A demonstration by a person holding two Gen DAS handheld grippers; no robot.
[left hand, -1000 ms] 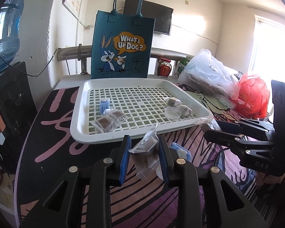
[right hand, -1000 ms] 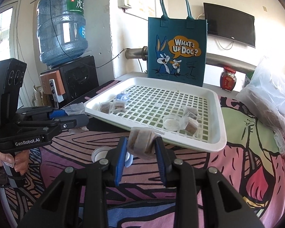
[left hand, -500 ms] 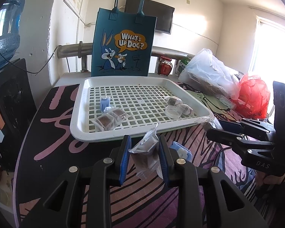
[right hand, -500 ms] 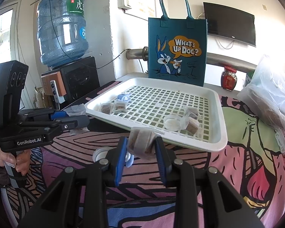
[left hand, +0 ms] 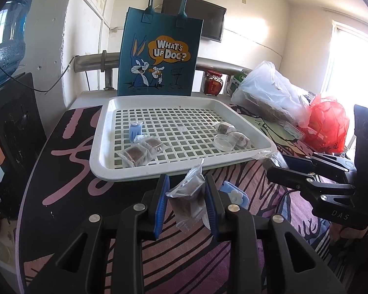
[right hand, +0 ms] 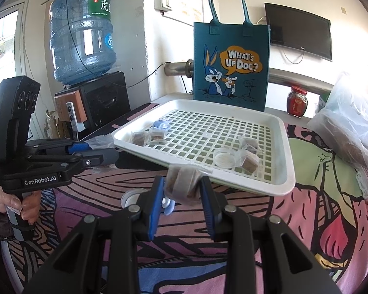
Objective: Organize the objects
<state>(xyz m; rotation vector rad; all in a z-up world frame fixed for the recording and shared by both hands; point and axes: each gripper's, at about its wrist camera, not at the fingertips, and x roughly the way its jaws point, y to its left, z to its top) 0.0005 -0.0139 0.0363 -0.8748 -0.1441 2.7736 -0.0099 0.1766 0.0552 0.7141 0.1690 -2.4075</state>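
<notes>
My left gripper (left hand: 186,183) is shut on a clear-wrapped brown cube packet (left hand: 189,193), held just in front of the white grid tray (left hand: 135,174). My right gripper (right hand: 181,183) is shut on another wrapped brown packet (right hand: 181,187) at the tray's near rim (right hand: 286,152). In the tray lie two wrapped cubes (left hand: 137,154) and a small blue piece (left hand: 135,129) on the left. A clear round dish (left hand: 223,142) and two more wrapped cubes (left hand: 240,138) lie on the right. Each gripper also shows in the other's view: the right gripper (left hand: 279,164) and the left gripper (right hand: 100,158).
A teal cartoon tote bag (left hand: 159,56) stands behind the tray, with a red jar (left hand: 213,83) beside it. Clear and red plastic bags (left hand: 326,122) crowd the right. A blue flower-shaped piece (left hand: 234,196) and a round lid (right hand: 132,194) lie on the patterned cloth. A water dispenser (right hand: 83,39) stands at the left.
</notes>
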